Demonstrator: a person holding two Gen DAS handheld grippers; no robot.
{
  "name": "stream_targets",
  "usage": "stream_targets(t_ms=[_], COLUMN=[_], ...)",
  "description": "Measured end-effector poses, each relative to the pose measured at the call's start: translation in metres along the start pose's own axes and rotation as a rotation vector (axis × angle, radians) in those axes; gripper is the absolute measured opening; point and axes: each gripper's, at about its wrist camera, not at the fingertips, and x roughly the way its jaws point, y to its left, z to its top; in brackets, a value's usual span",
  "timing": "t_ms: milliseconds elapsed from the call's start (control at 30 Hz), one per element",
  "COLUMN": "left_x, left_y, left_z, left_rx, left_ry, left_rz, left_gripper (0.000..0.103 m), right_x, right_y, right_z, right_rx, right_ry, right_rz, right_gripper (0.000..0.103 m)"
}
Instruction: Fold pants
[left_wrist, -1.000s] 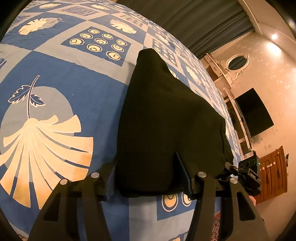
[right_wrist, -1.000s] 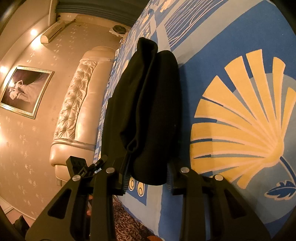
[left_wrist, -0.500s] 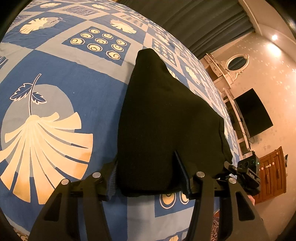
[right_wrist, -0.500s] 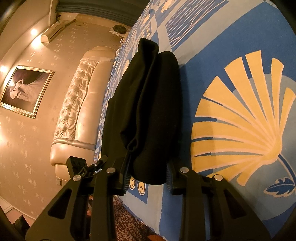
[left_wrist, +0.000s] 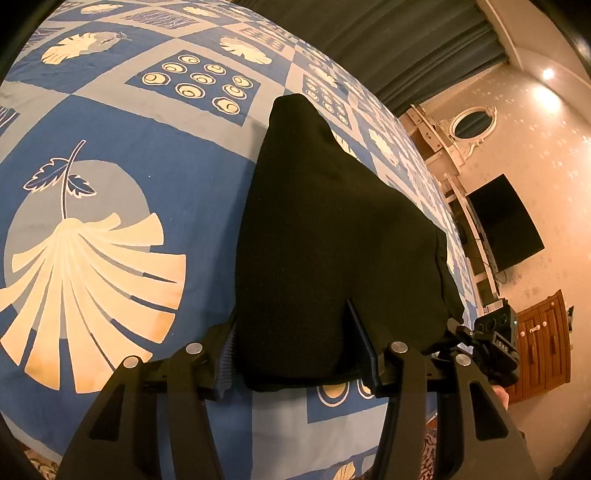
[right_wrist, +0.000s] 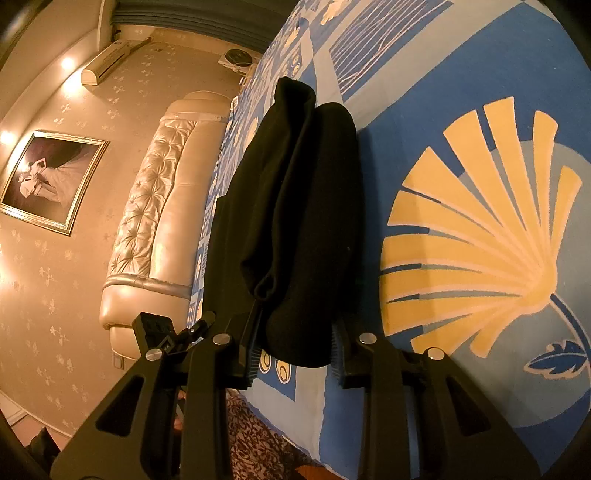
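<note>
Left wrist view, one black pants (left_wrist: 332, 251) bundle, two grippers, both jaws clamping its near edge.

The black pants (left_wrist: 332, 258) hide the bed (left_wrist: 147, 184) beneath them; the bed's far end runs past the frame.

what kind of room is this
Most likely a bedroom: a wide bed with a blue patterned bedspread, a tufted cream headboard, and a wall-mounted TV opposite.
</note>
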Motion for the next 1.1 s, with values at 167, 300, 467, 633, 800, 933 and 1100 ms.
stream_targets(t_ms=[167,300,467,633,800,933,1100], left_x=[0.0,0.0001,0.0001,0.0,0.0001,0.0001,0.0], left_y=[0.0,-0.0002,-0.0004,-0.0001,0.0,0.0001,0.0003], left_z=[-0.0002,-0.0003,-0.0008,-0.0005,-0.0005,-0.0004,-0.0002], left_rx=[0.0,0.0,-0.001,-0.002,-0.002,-0.002,-0.002], left_ry=[0.0,0.001,0.001,0.001,0.002,0.002,0.002], left_rz=[0.0,0.0,-0.001,-0.001,-0.002,-0.002,-0.002], left_gripper=[0.053,0.053,0.053,0.053,0.053,0.053,0.053], right_x=[0.0,-0.0016,-0.0024,-0.0025,-0.0028,-0.0032,-0.0034], right_y=[-0.0003,-0.0005,-0.0004,-0.0004,-0.0002,0.0001,-0.0005], right_z=[0.0004,0.0012,0.0011,0.0012,0.0008,0.0007,0.0008], right_rx=[0.0,0.004,0.004,0.004,0.004,0.005,0.006], right_ry=[0.001,0.002,0.003,0.003,0.003,0.003,0.003], right_rz=[0.001,0.004,0.005,0.004,0.004,0.004,0.005], right_gripper=[0.029,0.029,0.029,0.029,0.029,0.029,0.029])
